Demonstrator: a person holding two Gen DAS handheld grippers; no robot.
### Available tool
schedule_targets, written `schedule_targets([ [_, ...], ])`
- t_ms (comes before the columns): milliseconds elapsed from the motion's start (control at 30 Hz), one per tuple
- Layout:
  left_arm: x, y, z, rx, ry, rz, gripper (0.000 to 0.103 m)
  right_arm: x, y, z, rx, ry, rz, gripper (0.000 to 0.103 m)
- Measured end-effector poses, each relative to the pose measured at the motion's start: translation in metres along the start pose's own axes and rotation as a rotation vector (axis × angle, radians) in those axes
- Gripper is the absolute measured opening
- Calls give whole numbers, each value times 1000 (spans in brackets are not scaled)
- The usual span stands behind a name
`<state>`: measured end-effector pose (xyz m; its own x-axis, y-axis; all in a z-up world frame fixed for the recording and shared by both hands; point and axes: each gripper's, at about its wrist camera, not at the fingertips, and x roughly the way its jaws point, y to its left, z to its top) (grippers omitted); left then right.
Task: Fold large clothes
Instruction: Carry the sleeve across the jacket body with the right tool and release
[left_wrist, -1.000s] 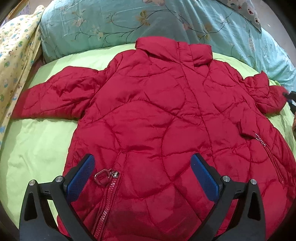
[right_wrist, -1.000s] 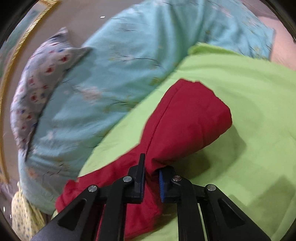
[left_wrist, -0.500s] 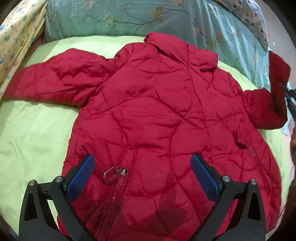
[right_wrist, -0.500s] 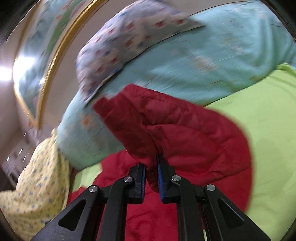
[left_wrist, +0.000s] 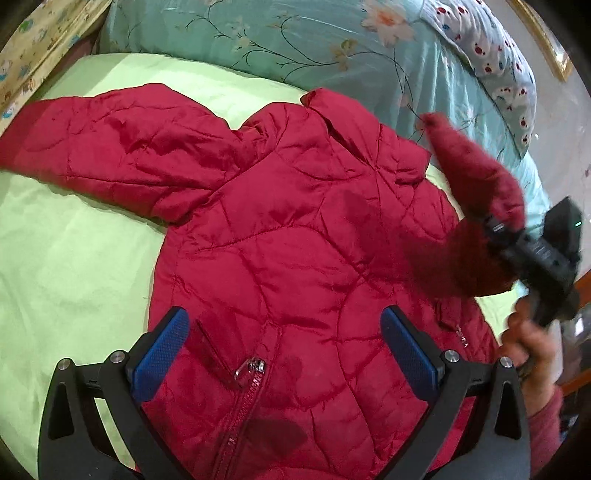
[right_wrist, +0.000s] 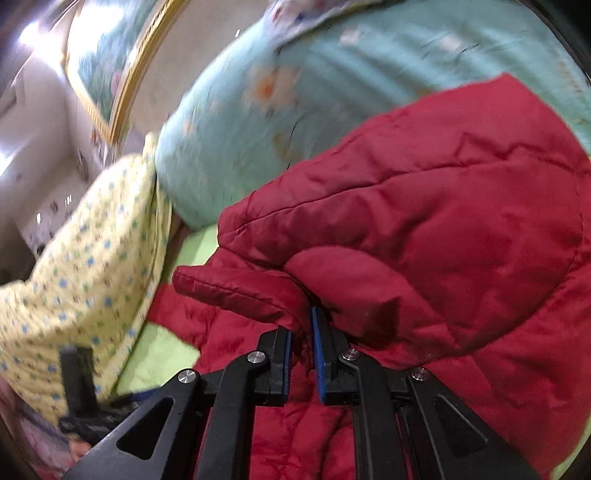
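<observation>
The puffy red quilted jacket (left_wrist: 295, 258) lies front-up on the lime-green bedsheet (left_wrist: 66, 280), collar toward the pillows, hem near us, its long axis running away. The left gripper (left_wrist: 284, 354) hovers spread wide over the hem. It looks light, soft and slippery; cuffs grip best. The right gripper (right_wrist: 301, 332) pinches the lifted sleeve (right_wrist: 424, 236).

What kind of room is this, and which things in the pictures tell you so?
Most likely a bedroom. The red quilted jacket lies on a bed with a light green sheet, a floral turquoise pillow sits behind it, and a gold-framed picture hangs on the wall.
</observation>
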<state>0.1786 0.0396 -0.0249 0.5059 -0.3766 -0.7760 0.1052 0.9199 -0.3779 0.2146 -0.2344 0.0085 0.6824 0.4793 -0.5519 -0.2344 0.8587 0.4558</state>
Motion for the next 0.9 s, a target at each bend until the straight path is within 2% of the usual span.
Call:
schedule_targets([
  [267, 8, 13, 34, -41, 17, -127, 103, 66, 39, -46, -121, 144, -20, 10],
  [467, 42, 16, 73, -93, 62, -232, 103, 76, 62, -57, -205, 143, -47, 15],
  [600, 70, 17, 91, -142, 108, -286, 102, 74, 58, -57, -192, 139, -38, 15],
  [633, 78, 15, 95, -134, 116, -280, 93, 73, 56, -57, -184, 140, -33, 15],
  [667, 82, 14, 96, -125, 121, -280, 74, 72, 55, -57, -177, 141, -29, 15],
  [700, 88, 12, 97, -115, 128, -276, 63, 72, 54, -58, -173, 143, -27, 15],
  [733, 96, 9, 97, -101, 145, -264, 37, 72, 54, -58, -169, 145, -25, 16],
  [767, 100, 8, 97, -92, 155, -257, 26, 71, 54, -58, -164, 150, -28, 16],
  [867, 99, 8, 95, -56, 123, -240, 19, 64, 51, -60, -130, 171, -4, 18],
  [900, 96, 8, 95, -43, 110, -230, 18, 58, 49, -61, -116, 170, 4, 22],
])
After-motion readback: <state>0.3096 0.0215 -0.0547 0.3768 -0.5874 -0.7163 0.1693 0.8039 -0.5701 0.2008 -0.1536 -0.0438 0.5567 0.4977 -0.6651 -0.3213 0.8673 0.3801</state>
